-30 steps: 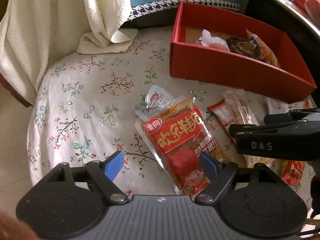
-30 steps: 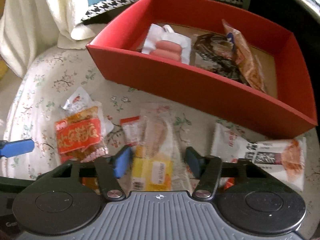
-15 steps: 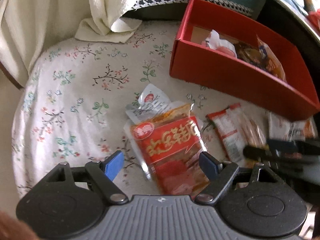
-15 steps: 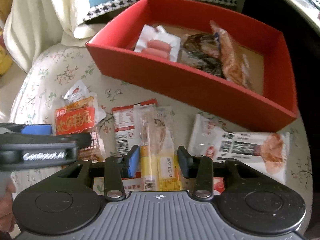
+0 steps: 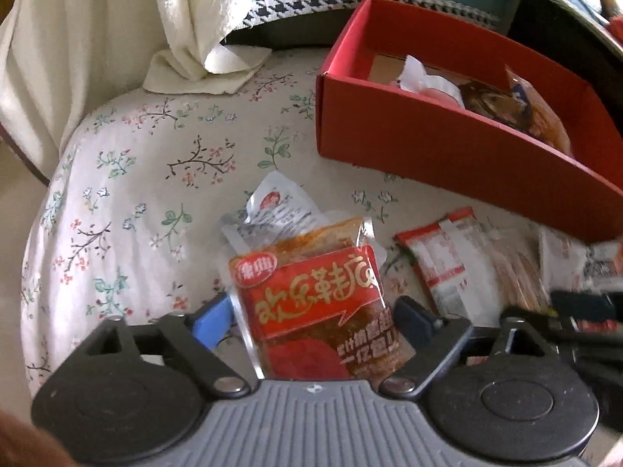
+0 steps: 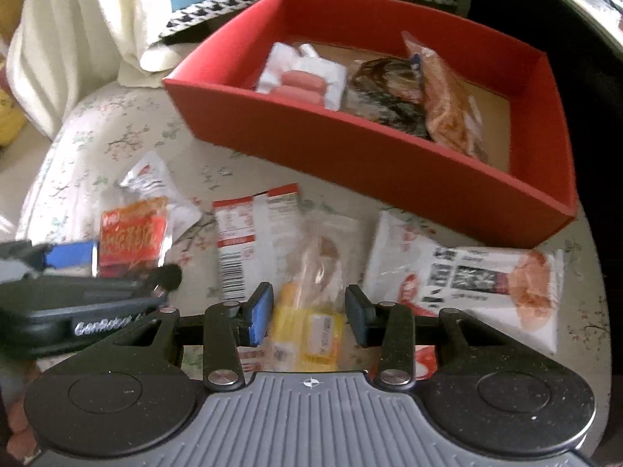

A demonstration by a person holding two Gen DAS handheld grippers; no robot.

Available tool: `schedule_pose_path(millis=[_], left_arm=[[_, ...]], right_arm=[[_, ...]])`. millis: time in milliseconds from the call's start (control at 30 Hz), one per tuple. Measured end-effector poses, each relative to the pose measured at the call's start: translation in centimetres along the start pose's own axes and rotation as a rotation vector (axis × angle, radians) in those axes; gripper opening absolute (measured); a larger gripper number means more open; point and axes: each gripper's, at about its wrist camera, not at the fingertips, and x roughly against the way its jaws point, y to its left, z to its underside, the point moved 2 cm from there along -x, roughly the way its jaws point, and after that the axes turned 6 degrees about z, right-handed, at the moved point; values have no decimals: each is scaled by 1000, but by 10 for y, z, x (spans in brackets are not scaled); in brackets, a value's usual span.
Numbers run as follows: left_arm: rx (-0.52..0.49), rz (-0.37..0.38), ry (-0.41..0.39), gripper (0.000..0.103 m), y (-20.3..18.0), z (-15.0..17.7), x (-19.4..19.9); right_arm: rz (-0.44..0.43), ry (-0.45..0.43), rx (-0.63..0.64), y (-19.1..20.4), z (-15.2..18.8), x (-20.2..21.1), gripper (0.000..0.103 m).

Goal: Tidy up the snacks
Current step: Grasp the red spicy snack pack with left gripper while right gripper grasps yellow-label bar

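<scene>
A red snack packet (image 5: 315, 299) with gold lettering lies on the flowered cloth between the fingers of my left gripper (image 5: 311, 317), which touch its sides; it also shows in the right wrist view (image 6: 132, 237). My right gripper (image 6: 307, 311) has its fingers on both sides of a clear and yellow packet (image 6: 315, 299). A red box (image 6: 373, 155) at the back holds a sausage pack (image 6: 303, 78), a dark packet (image 6: 389, 93) and an orange packet (image 6: 447, 113).
A red and white packet (image 6: 249, 241) and a white packet (image 6: 467, 276) lie on the flowered cloth (image 5: 136, 194) in front of the box. A silver wrapper (image 5: 276, 206) sits behind the red packet. A cream cloth (image 5: 187, 39) hangs at the back left.
My left gripper's fingers have narrowed onto the red packet. My right gripper's fingers have narrowed around the yellow packet, and both grippers have shifted forward slightly.
</scene>
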Motion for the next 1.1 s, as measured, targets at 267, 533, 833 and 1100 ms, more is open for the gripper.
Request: schedule_pose_path(millis=[267, 533, 833, 1100], left_arm=[[77, 85, 50, 59, 25, 35, 23], [141, 48, 69, 80, 21, 56, 23], [42, -62, 12, 83, -8, 70, 19], [37, -53, -1, 60, 0, 69, 29]], right_arm=[[-19, 12, 14, -2, 17, 6, 50], [-10, 15, 16, -3, 23, 4, 53], [-20, 8, 29, -6, 26, 5, 51], [-38, -25, 15, -14, 27, 24, 47]])
